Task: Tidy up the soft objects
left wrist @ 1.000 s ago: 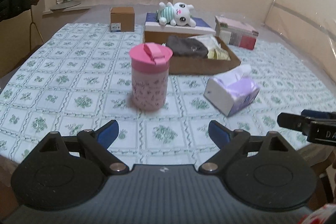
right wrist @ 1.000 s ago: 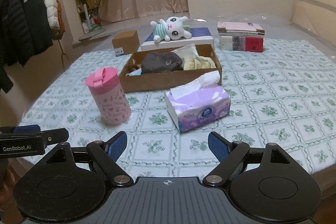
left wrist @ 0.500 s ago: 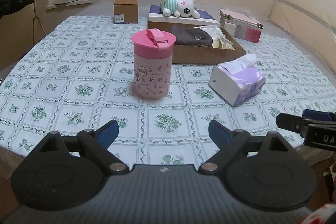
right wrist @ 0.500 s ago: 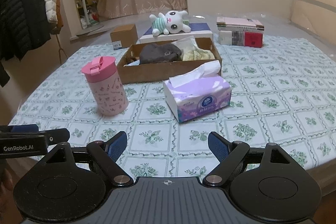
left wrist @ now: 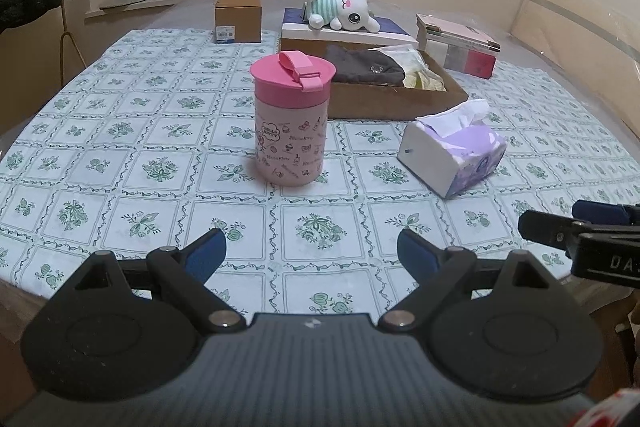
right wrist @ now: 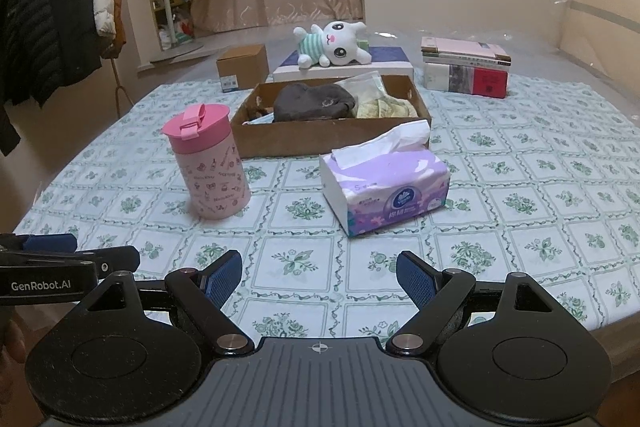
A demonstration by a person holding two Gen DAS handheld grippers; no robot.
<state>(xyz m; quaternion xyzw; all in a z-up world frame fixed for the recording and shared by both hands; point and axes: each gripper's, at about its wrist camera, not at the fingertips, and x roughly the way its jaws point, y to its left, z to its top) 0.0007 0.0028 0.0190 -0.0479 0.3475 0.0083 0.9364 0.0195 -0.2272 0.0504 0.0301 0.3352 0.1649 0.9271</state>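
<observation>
A white plush rabbit (left wrist: pixel 342 7) (right wrist: pixel 332 45) in a striped green shirt lies on a flat blue-and-white box at the far side of the table. In front of it a shallow cardboard tray (left wrist: pixel 396 103) (right wrist: pixel 288 139) holds a dark grey soft item (left wrist: pixel 366 69) (right wrist: pixel 314 101) and pale yellowish ones. A purple tissue pack (left wrist: pixel 456 157) (right wrist: pixel 386 189) sits on the cloth near the tray. My left gripper (left wrist: pixel 311 251) and right gripper (right wrist: pixel 319 273) both stand open over the table's near edge, nothing between their blue pads.
A pink lidded cup (left wrist: pixel 291 119) (right wrist: pixel 208 161) stands left of the tissue pack. A small brown carton (left wrist: pixel 237 20) and a stack of books (right wrist: pixel 466 69) sit at the back. Coats (right wrist: pixel 52 23) hang on a rack to the left.
Both wrist views have shifted slightly, so the cup, tray and tissue pack sit a little differently in frame. Both grippers remain open and empty.
</observation>
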